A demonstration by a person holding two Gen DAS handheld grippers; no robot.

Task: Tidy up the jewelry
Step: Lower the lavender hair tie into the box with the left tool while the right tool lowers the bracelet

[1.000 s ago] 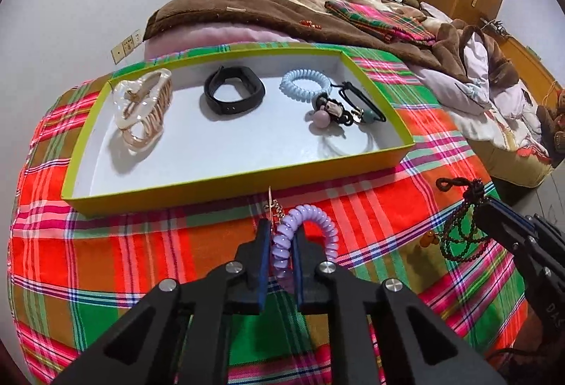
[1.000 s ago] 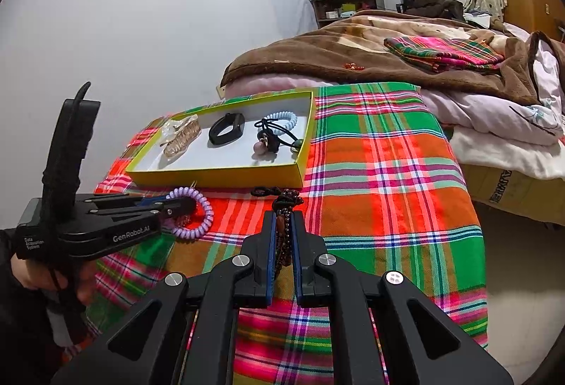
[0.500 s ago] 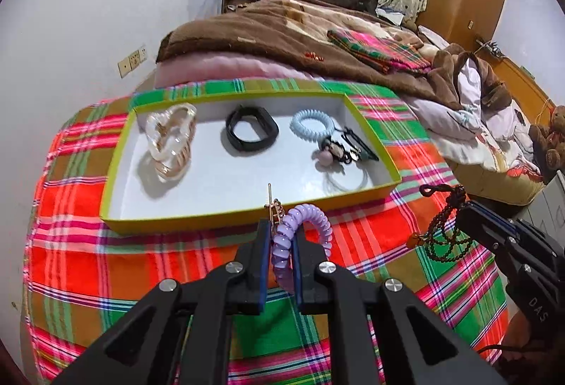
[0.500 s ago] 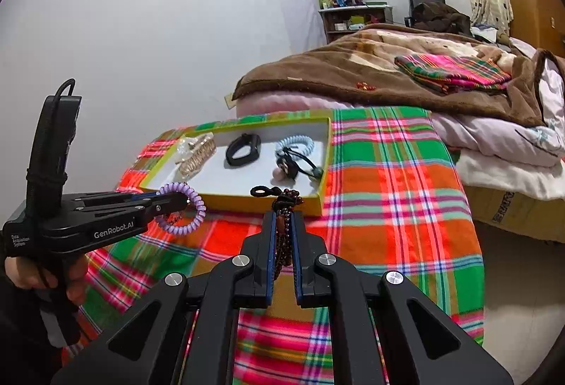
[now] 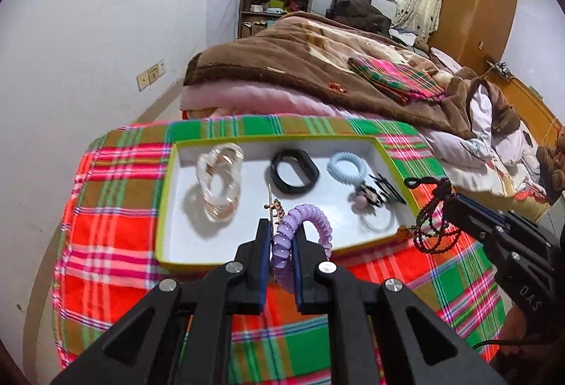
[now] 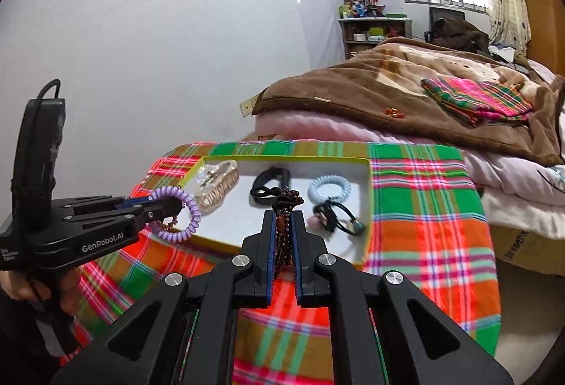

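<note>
At far left we see the shallow white tray with a yellow-green rim (image 5: 160, 208) resting on the red, green and orange plaid cloth (image 5: 106, 229). Inside it, from left to right, lie a clear plastic hair claw (image 5: 220, 185), a black oval band (image 5: 294, 172), a pale blue spiral hair tie (image 5: 348, 167) and a tangle of black hair ties with a pink bead (image 5: 374, 194). At centre, our left gripper (image 5: 281, 242) is clamped on a lilac spiral hair tie (image 5: 310, 226), held above the tray's near rim. At right, our right gripper (image 6: 283, 235) is closed on a dark red beaded bracelet (image 6: 284, 205), held above the tray's near right corner.
</note>
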